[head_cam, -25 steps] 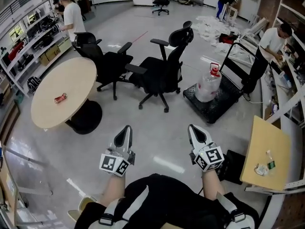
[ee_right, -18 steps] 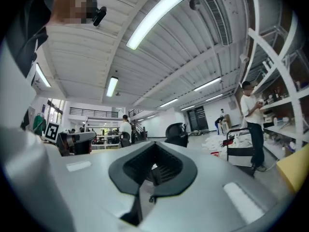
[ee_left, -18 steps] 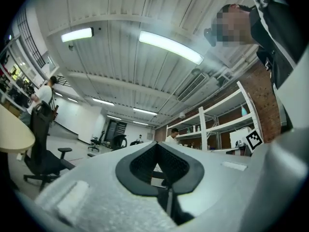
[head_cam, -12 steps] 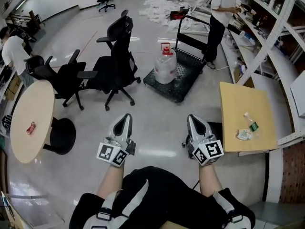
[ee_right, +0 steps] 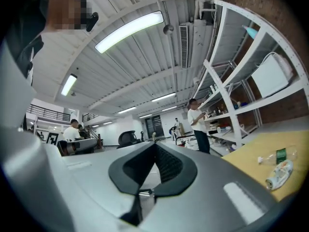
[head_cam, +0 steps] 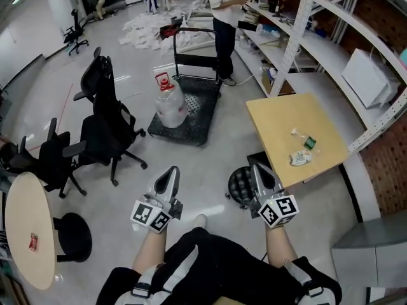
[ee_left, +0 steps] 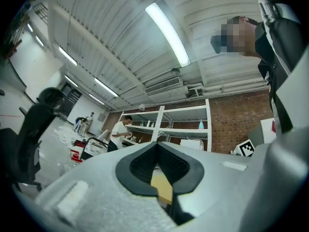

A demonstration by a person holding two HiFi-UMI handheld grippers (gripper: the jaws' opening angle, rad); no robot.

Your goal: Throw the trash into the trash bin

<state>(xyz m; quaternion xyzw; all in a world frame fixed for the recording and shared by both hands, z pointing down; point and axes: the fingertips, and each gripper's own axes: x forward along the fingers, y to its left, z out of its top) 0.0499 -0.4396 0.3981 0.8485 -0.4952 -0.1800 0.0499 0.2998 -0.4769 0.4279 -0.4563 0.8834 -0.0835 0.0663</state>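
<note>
Two pieces of trash [head_cam: 300, 158] on square table [head_cam: 280, 122], black bin [head_cam: 240, 184] alongside.

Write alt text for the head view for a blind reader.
A person holds the left gripper and right gripper over a grey floor, both shut and empty. Right of them, a wooden table carries a crushed bottle; a black mesh bin stands by its near corner.

An open workshop-cum-office: steel shelving [head_cam: 299, 18] and a brick wall [head_cam: 383, 170] right of the right gripper [head_cam: 257, 170], office chairs [head_cam: 107, 131] ahead-left of it.
</note>
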